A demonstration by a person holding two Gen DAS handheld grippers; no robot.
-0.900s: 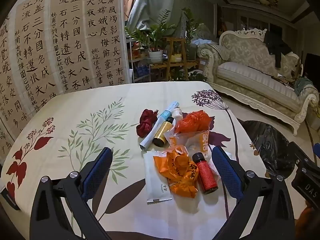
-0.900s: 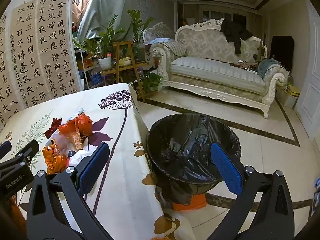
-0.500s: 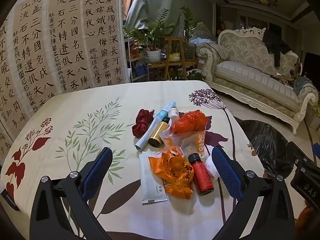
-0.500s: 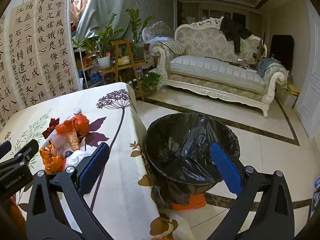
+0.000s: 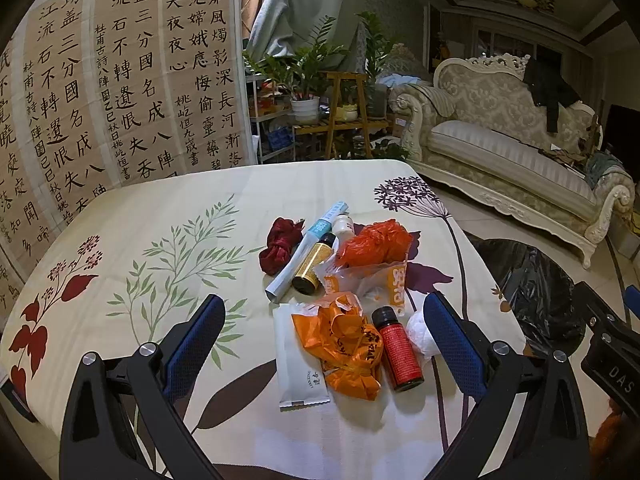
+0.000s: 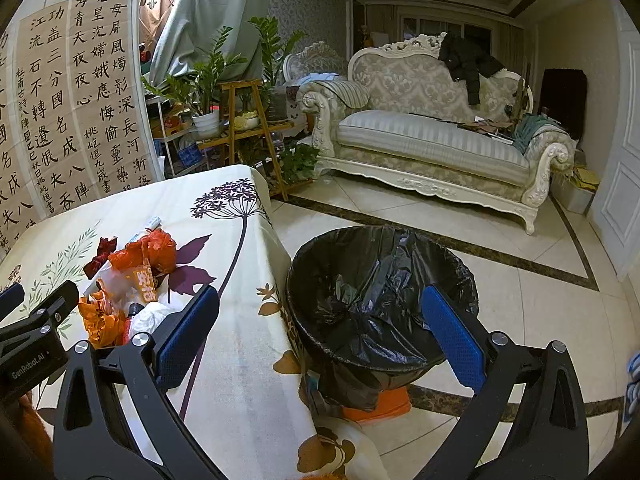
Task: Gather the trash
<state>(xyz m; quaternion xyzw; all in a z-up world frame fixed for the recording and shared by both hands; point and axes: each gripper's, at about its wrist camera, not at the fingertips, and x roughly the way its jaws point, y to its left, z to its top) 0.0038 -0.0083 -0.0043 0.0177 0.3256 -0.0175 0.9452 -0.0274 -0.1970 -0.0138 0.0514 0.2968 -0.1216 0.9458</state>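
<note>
A heap of trash lies on the flowered tablecloth (image 5: 160,216): a crumpled orange bag (image 5: 344,348), a small red bottle (image 5: 398,350), a white sachet (image 5: 298,364), a white paper ball (image 5: 420,334), a gold-and-black bottle (image 5: 314,264), a white tube (image 5: 308,248), a dark red wad (image 5: 280,246) and a red-orange bag (image 5: 376,242). My left gripper (image 5: 324,340) hangs open just above the near end of the heap, holding nothing. My right gripper (image 6: 320,332) is open and empty over the table's edge, beside the black-lined bin (image 6: 380,292). The heap (image 6: 128,280) shows at the left of the right wrist view.
The bin (image 5: 536,284) stands on the tiled floor right of the table. A cream sofa (image 6: 432,140) with a black jacket stands across the room. Potted plants on wooden shelves (image 6: 240,120) and a calligraphy wall hanging (image 5: 120,80) are behind the table.
Both views have shifted a little: the trash heap has slid slightly left and nearer between the left fingers. Both grippers stay open.
</note>
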